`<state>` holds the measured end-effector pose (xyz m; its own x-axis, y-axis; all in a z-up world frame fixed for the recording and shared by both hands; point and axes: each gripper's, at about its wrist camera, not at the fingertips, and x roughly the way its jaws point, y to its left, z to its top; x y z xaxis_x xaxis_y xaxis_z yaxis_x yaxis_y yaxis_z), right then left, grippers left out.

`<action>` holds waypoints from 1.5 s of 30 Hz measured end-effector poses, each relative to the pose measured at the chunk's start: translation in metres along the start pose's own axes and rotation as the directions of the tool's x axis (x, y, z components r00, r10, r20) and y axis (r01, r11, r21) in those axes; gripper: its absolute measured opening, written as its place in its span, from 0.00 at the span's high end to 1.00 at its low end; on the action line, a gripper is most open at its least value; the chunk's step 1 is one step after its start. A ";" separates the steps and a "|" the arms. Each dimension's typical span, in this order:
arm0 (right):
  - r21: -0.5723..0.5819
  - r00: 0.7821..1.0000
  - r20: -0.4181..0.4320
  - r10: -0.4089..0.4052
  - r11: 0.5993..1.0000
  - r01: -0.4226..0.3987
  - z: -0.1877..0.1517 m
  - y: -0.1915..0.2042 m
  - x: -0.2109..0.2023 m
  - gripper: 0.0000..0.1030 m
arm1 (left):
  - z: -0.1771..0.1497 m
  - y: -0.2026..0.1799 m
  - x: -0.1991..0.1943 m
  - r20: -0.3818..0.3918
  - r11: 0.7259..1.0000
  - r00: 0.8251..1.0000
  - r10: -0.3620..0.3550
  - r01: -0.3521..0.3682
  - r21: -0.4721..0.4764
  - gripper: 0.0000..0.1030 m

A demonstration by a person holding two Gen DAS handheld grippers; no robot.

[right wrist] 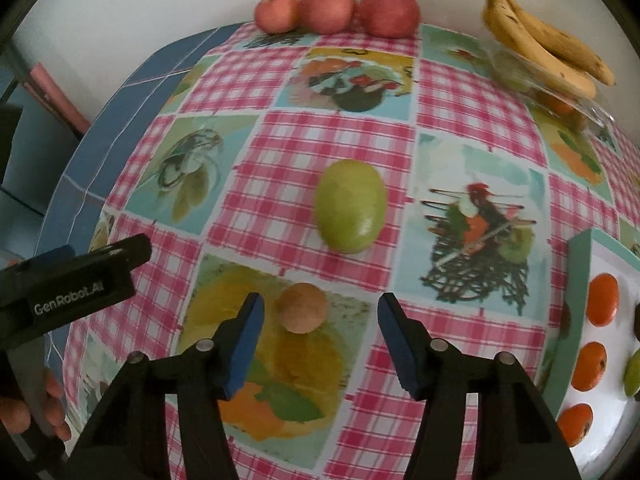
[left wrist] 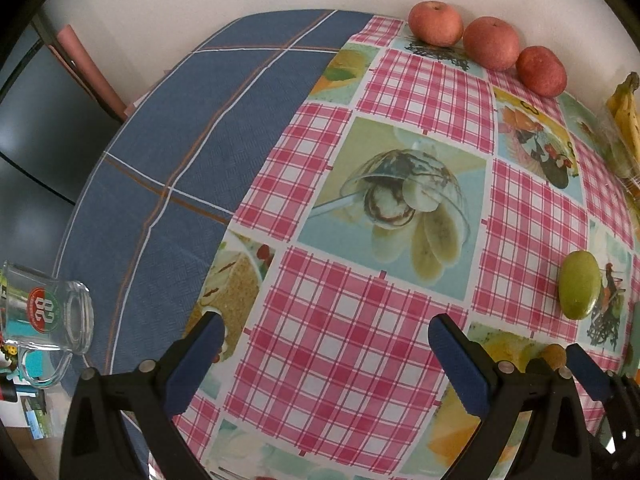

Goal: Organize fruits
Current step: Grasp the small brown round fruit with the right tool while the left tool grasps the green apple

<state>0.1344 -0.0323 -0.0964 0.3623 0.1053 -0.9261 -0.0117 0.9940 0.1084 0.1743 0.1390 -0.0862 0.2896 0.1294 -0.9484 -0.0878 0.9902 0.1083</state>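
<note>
A small round brown fruit [right wrist: 301, 309] lies on the patterned tablecloth just ahead of my open right gripper [right wrist: 320, 312], nearer its left finger. A green oval fruit [right wrist: 351, 205] lies further ahead; it also shows in the left wrist view [left wrist: 580, 289]. Three red apples [right wrist: 336, 10] sit in a row at the table's far edge by the wall. My left gripper [left wrist: 326, 334] is open and empty over the cloth. The right gripper's fingers [left wrist: 588, 368] show at the right of the left wrist view.
A white tray with teal rim [right wrist: 578, 280] at the right holds orange fruits [right wrist: 602, 299] and a green one. Bananas [right wrist: 548, 44] lie on a clear container at the far right. A glass mug [left wrist: 44, 320] lies at the left on the blue cloth.
</note>
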 end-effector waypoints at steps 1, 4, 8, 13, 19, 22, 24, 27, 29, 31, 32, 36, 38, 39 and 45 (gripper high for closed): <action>-0.013 1.000 0.002 0.000 1.000 0.000 0.000 0.003 0.000 0.54 | 0.000 0.000 0.000 0.000 1.000 1.000 0.000 0.000 -0.001 0.00; -0.035 1.000 0.003 -0.005 0.999 0.006 0.000 0.008 0.002 0.61 | 0.000 0.001 0.000 0.001 1.000 1.000 0.000 0.000 0.001 0.00; -0.036 1.000 0.000 -0.016 0.999 0.016 -0.001 0.008 0.007 0.71 | 0.000 0.001 0.000 0.002 1.000 1.000 0.000 0.000 0.005 0.00; -0.038 1.000 0.018 -0.015 0.999 0.016 -0.004 0.001 0.000 0.73 | 0.000 -0.009 -0.004 0.002 1.000 1.000 -0.008 0.008 0.015 0.00; 0.033 0.999 0.023 -0.047 0.998 0.046 -0.001 -0.031 -0.010 0.73 | 0.004 -0.020 -0.015 0.012 0.993 0.993 -0.118 0.118 -0.024 0.00; 0.072 0.997 0.039 -0.071 0.995 0.068 0.001 -0.051 -0.021 0.73 | 0.008 -0.029 -0.022 0.033 0.984 0.984 -0.175 0.176 -0.033 0.00; 0.102 0.996 0.050 -0.073 0.993 0.067 0.002 -0.064 -0.028 0.73 | 0.010 -0.035 -0.026 0.049 0.976 0.976 -0.211 0.213 -0.042 0.00; 0.139 0.994 0.071 -0.088 0.987 0.078 0.004 -0.082 -0.041 0.73 | 0.010 -0.042 -0.027 0.052 0.954 0.956 -0.288 0.292 -0.071 0.02; 0.162 0.990 0.087 -0.108 0.982 0.093 0.003 -0.094 -0.051 0.73 | 0.012 -0.052 -0.026 0.039 0.932 0.935 -0.353 0.355 -0.067 0.10; 0.196 0.988 0.102 -0.117 0.976 0.096 0.002 -0.108 -0.060 0.73 | 0.011 -0.064 -0.025 0.027 0.923 0.924 -0.381 0.382 -0.049 0.18; 0.213 0.987 0.108 -0.120 0.972 0.095 0.001 -0.114 -0.063 0.73 | 0.011 -0.073 -0.025 0.022 0.921 0.921 -0.389 0.389 -0.032 0.19; 0.271 0.984 0.121 -0.130 0.958 0.093 -0.007 -0.138 -0.076 0.73 | 0.011 -0.094 -0.028 0.030 0.896 0.896 -0.443 0.444 -0.003 0.23; 0.288 0.984 0.123 -0.127 0.954 0.087 -0.009 -0.146 -0.080 0.73 | 0.012 -0.105 -0.026 0.027 0.881 0.881 -0.472 0.473 -0.004 0.32; 0.294 0.984 0.123 -0.126 0.952 0.085 -0.011 -0.150 -0.081 0.73 | 0.012 -0.107 -0.025 0.026 0.878 0.877 -0.479 0.479 -0.001 0.34; 0.299 0.985 0.126 -0.116 0.951 0.074 -0.015 -0.154 -0.085 0.73 | 0.012 -0.128 -0.019 0.018 0.874 0.874 -0.486 0.486 0.022 0.44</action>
<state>0.0914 -0.1936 -0.0401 0.4757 -0.0152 -0.8795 0.2946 0.9449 0.1431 0.1913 0.0104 -0.0787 0.3125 -0.3673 -0.8760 0.0848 0.9293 -0.3594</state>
